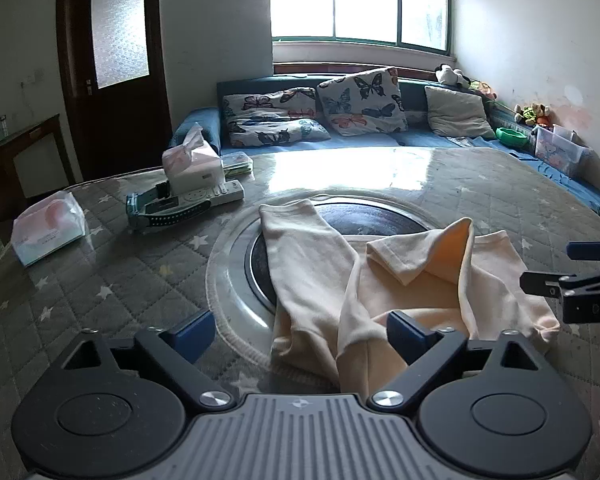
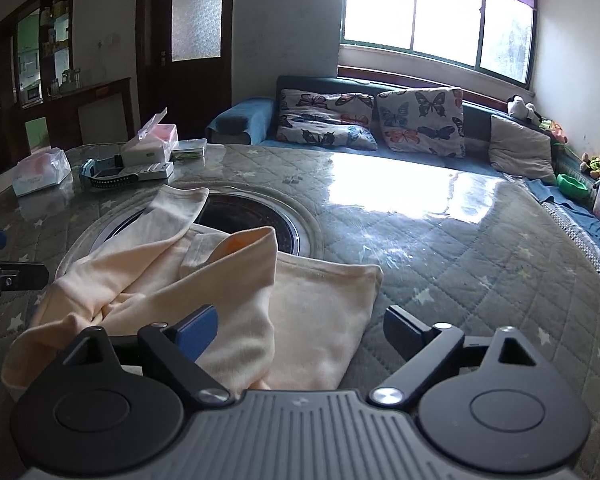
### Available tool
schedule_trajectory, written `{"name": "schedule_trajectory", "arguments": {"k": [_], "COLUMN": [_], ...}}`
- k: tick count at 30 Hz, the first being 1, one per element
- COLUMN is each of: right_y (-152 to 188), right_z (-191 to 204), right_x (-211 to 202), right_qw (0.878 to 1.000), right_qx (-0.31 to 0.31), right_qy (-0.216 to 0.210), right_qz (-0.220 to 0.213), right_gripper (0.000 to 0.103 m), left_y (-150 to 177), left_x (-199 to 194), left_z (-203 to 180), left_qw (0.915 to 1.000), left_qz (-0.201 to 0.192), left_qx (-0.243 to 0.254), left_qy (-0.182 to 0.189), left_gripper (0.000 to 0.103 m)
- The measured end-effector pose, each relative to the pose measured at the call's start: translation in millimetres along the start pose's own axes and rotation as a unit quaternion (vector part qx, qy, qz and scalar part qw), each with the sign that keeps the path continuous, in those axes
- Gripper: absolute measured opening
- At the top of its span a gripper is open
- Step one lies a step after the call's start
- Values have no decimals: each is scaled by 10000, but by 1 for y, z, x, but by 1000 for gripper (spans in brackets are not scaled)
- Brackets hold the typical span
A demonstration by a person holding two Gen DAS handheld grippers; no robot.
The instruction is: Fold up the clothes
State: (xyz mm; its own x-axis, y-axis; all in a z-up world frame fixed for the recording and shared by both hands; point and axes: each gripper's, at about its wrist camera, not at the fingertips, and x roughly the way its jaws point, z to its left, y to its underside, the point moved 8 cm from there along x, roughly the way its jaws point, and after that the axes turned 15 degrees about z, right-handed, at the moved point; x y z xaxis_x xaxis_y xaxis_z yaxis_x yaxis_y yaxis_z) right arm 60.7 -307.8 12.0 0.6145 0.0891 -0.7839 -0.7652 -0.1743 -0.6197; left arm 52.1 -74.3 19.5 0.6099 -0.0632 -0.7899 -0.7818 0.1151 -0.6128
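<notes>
A pale cream garment [image 1: 312, 272] lies crumpled on the table, partly over a round black inset with a clear ring [image 1: 236, 264]. One long end stretches away to the far left, and a folded flap stands up in the middle. My left gripper [image 1: 300, 332] hovers open at the garment's near edge; its right finger [image 1: 404, 332] is over the cloth and its left finger is beside it. In the right wrist view the garment [image 2: 320, 300] spreads flat to the right. My right gripper [image 2: 300, 330] is open above it, its pads pressing on nothing. Each gripper shows at the other view's edge.
The table [image 2: 480, 272] has a grey quilted star cover under glass. At its far left lie a tissue pack [image 1: 48, 228], a power strip with a watch [image 1: 180, 204] and a tissue box [image 1: 192, 160]. A blue sofa with butterfly pillows [image 1: 360, 100] stands behind.
</notes>
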Motion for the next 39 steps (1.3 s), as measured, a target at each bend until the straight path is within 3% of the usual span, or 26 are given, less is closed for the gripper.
{"name": "schedule_trajectory", "arguments": {"k": [7, 13, 20, 23, 26, 28, 30, 31, 33, 39], "right_y": [-24, -46, -61, -61, -60, -60, -58, -58, -57, -57], "right_z": [-2, 3, 11, 15, 16, 15, 13, 11, 8, -6], "right_x": [22, 42, 71, 82, 89, 91, 92, 90, 86, 62], "right_qw": [9996, 9982, 9963, 9949, 9939, 9934, 9934, 9938, 9946, 9974], "right_qx": [40, 109, 34, -51, -80, -42, 7, 29, 71, 124], "right_qy": [-246, -546, -680, -764, -801, -835, -827, -813, -777, -608], "right_qz": [164, 243, 522, 662, 750, 780, 790, 764, 680, 374], "right_gripper": [82, 76, 60, 50, 40, 29, 14, 12, 7, 5], "left_y": [-13, -27, -36, -37, -35, -32, -30, -29, -28, -27], "left_x": [17, 34, 55, 66, 78, 82, 82, 81, 77, 58], "left_z": [-5, -10, -26, -30, -31, -30, -29, -29, -27, -17], "left_qw": [9998, 9991, 9970, 9953, 9935, 9927, 9928, 9930, 9937, 9970], "left_qz": [92, 231, 360, 490, 658, 719, 695, 652, 552, 241], "left_qx": [177, 265, 644, 792, 905, 935, 952, 958, 950, 738], "left_qy": [99, 248, 236, 270, 229, 239, 234, 222, 203, 79], "left_gripper": [82, 82, 82, 72, 50, 28, 15, 9, 5, 3]}}
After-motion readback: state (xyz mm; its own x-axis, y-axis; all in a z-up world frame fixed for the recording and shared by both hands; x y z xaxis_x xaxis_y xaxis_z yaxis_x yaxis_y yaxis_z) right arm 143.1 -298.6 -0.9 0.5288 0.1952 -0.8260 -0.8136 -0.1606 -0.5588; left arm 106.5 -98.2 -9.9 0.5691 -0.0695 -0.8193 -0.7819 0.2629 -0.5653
